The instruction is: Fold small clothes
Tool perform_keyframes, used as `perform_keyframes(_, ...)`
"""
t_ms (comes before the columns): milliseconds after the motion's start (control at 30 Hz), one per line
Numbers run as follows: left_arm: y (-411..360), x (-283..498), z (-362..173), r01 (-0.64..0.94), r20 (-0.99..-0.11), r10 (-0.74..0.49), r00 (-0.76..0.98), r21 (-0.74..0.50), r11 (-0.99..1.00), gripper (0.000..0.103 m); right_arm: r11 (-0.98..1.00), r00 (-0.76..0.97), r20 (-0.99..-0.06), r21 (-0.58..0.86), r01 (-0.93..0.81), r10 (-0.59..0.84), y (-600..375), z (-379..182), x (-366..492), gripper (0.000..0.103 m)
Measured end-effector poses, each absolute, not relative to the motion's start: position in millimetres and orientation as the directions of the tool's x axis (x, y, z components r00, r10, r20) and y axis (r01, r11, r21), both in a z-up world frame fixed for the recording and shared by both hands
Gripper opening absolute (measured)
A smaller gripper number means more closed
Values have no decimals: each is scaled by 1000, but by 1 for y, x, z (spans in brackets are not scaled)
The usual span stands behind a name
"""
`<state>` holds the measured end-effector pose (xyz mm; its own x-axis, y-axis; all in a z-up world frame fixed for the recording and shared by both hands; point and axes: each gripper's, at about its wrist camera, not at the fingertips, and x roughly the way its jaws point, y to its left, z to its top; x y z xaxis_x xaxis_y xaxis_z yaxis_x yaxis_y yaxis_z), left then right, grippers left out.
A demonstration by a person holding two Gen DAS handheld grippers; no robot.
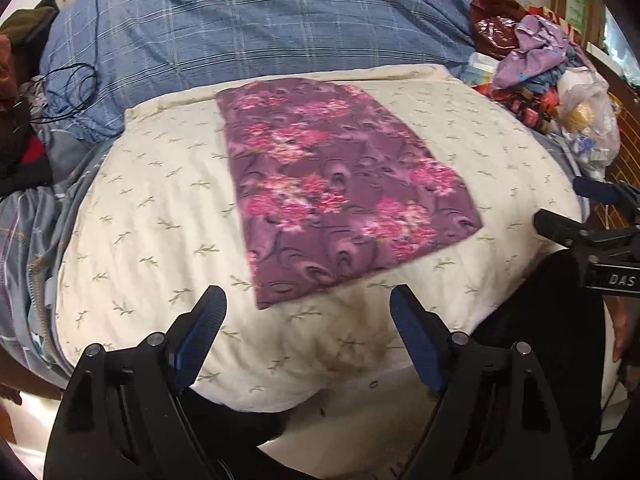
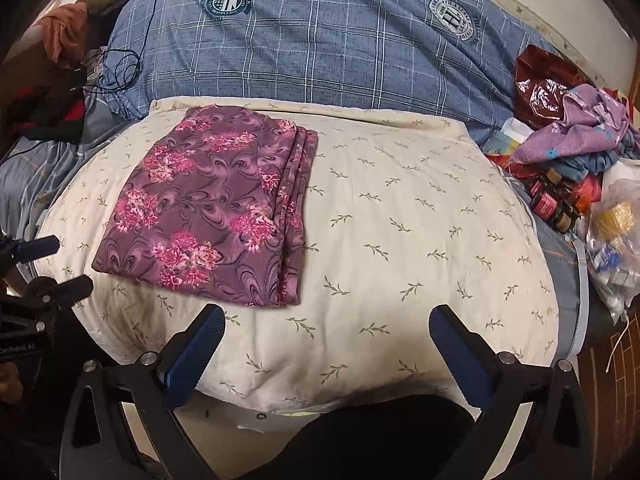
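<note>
At the left edge of the bed, a loose black cable [image 2: 116, 68] trails over the blue checked duvet [image 2: 340, 48]; a sweep of either hand that way could snag it. The left tongs [image 1: 308, 308] hover spread wide with nothing between them, just short of the near corner of the purple floral garment [image 1: 340, 188]. That garment lies folded into a flat rectangle on the cream leaf-print pillow [image 2: 400, 220], left of its middle, its stacked edges showing along the right side. I judge the folding is nearly or fully done, so the main risk is disturbing it: the pillow is soft and domed, and a one-sided pinch or drag could slide the layers apart. The right tongs [image 2: 328, 328] are also spread and empty, over bare pillow. Farther right, the heap of purple cloth [image 2: 576, 128] and plastic bags [image 2: 612, 232] crowds the bed's edge and could be knocked.
</note>
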<state>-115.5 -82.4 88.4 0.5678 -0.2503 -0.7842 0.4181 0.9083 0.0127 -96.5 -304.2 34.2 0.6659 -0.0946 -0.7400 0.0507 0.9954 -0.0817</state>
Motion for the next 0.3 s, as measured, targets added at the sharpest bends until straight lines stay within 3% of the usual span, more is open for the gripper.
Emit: perform_keyframes(300, -97, -124, 98, 446, -756, -268, 597, 36, 894, 84, 997, 668, -740, -51, 66, -82, -312, 37, -96, 103)
